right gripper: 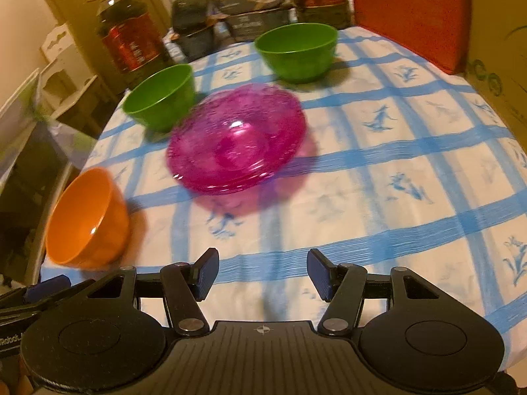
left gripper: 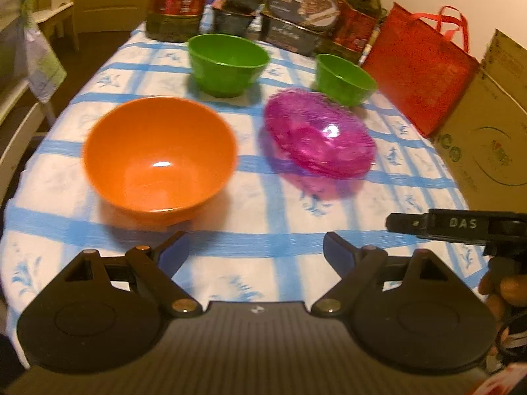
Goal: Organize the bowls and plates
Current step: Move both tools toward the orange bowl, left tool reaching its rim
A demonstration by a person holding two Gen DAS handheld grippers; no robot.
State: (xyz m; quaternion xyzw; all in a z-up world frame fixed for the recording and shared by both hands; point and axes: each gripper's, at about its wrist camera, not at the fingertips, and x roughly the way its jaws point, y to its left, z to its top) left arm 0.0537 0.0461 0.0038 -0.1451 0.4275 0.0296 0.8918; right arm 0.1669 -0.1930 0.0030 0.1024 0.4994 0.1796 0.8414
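Presently, the left gripper (left gripper: 255,251) hovers over the near edge of the counter (left gripper: 263,197) with its jaws spread wide and nothing between them. The right gripper (right gripper: 262,273) hovers alongside it, jaws parted to a middling width, likewise empty; a hand (left gripper: 500,291) shows at the right edge of the left wrist view.

The counter carries a white cloth with a blue check. An orange bowl (left gripper: 160,158) stands upright, mouth up, near the left gripper and nearest the counter's left edge. To its right, apart from it, sits a stack of pink translucent plates (left gripper: 321,131), nested and facing up, lying flat on the cloth. Being round, neither item has a long axis to report; blur hides the number of plates.

Behind these stand two green bowls, both upright and open upward: the larger green bowl (left gripper: 228,62) beyond the orange one, the smaller green bowl (left gripper: 344,77) just behind the plate stack, its front wall overlapped by the plates' far rim in the left wrist view. Whether they touch cannot be told.

Along the far edge stand bottles (left gripper: 179,0), dark boxes (left gripper: 290,33) and a red bag (left gripper: 415,65).
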